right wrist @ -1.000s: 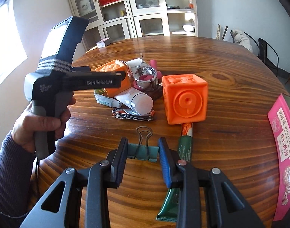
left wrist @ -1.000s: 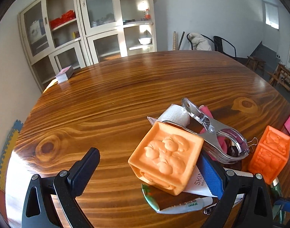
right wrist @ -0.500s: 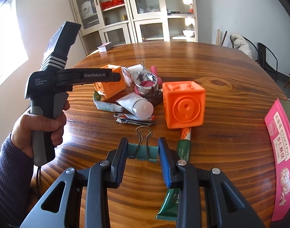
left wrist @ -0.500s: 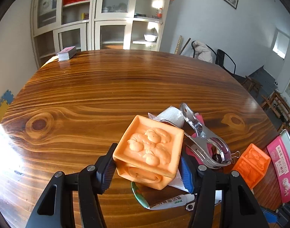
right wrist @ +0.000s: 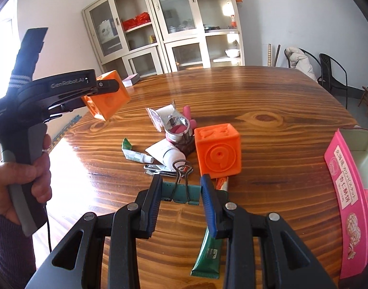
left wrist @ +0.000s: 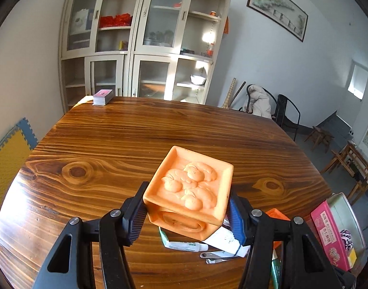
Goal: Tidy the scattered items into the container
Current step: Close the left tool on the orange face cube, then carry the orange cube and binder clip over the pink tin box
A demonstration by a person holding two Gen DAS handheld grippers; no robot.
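Observation:
My left gripper [left wrist: 186, 214] is shut on a pale orange embossed cube [left wrist: 191, 187] and holds it in the air above the wooden table [left wrist: 111, 149]. From the right wrist view the same cube [right wrist: 111, 98] hangs at the upper left. The right gripper [right wrist: 181, 190] is shut on a teal binder clip [right wrist: 181, 192], just above the table. A heap lies beyond it: a second orange cube [right wrist: 217, 151], a white tube [right wrist: 169, 154], a small tube [right wrist: 135, 155], nail clippers [right wrist: 159, 168] and a big metal clip [right wrist: 179, 130]. An open tin [right wrist: 362, 149] stands at the right.
A pink box [right wrist: 345, 192] leans at the tin's near side. A green tube [right wrist: 208, 252] lies under my right fingers. A person's hand [right wrist: 20, 185] grips the left tool. A deck of cards [left wrist: 102, 96] sits at the table's far edge, with cabinets and chairs behind.
The left jaws closed on the pale orange cube and lifted it off the heap. The right gripper rose slightly with the binder clip still between its pads.

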